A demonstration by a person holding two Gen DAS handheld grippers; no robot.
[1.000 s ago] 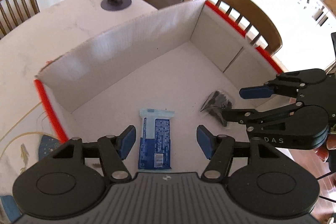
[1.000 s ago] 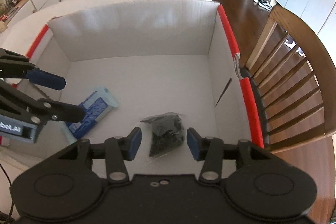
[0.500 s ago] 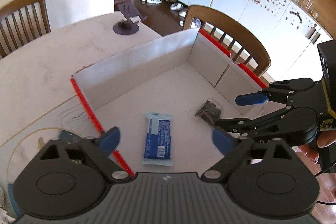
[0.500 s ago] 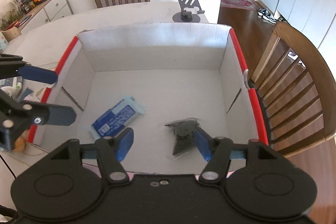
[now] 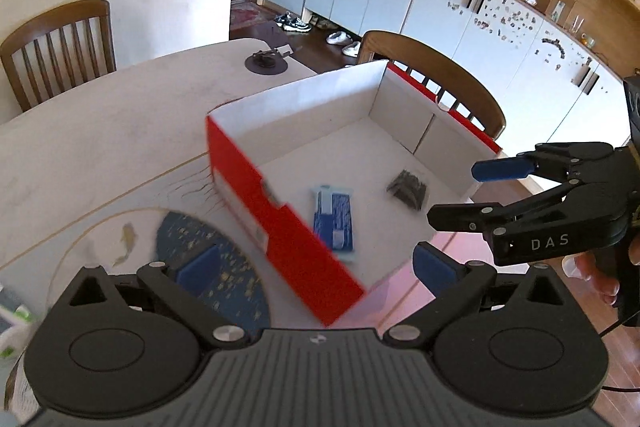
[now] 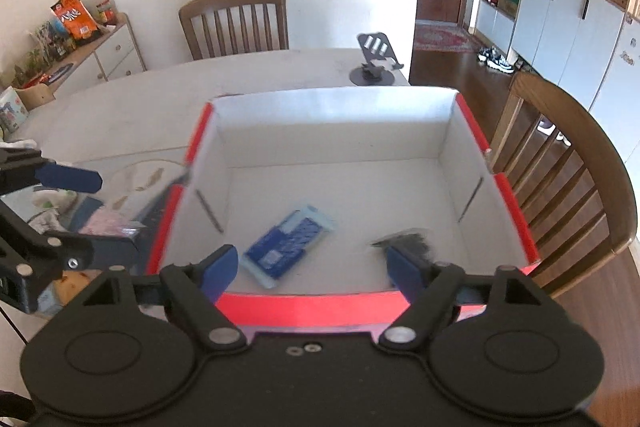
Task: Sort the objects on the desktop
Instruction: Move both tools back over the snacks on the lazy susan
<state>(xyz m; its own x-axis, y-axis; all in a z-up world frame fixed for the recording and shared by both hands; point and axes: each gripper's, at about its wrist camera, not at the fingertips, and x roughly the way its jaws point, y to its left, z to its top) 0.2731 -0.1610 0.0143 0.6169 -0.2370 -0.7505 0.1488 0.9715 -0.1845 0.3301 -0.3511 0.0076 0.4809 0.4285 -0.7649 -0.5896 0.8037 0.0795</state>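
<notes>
A red cardboard box (image 5: 260, 183) with a white inside stands on the table; it also shows in the right wrist view (image 6: 328, 309). In it lie a blue snack packet (image 5: 334, 217) (image 6: 290, 245) and a small dark bag (image 5: 408, 185) (image 6: 408, 241). My left gripper (image 5: 316, 267) is open and empty, above the box's near left corner. My right gripper (image 6: 312, 267) is open and empty, above the box's near wall; it also shows in the left wrist view (image 5: 472, 195).
A grey phone stand (image 6: 374, 61) stands on the table behind the box. A blue patterned plate (image 5: 208, 267) lies left of the box, with small packets (image 6: 108, 223) near it. Wooden chairs (image 6: 568, 163) stand around the table.
Both grippers have pulled up and back out of the box and opened wider. The blue packet and the dark bag stay on the box floor.
</notes>
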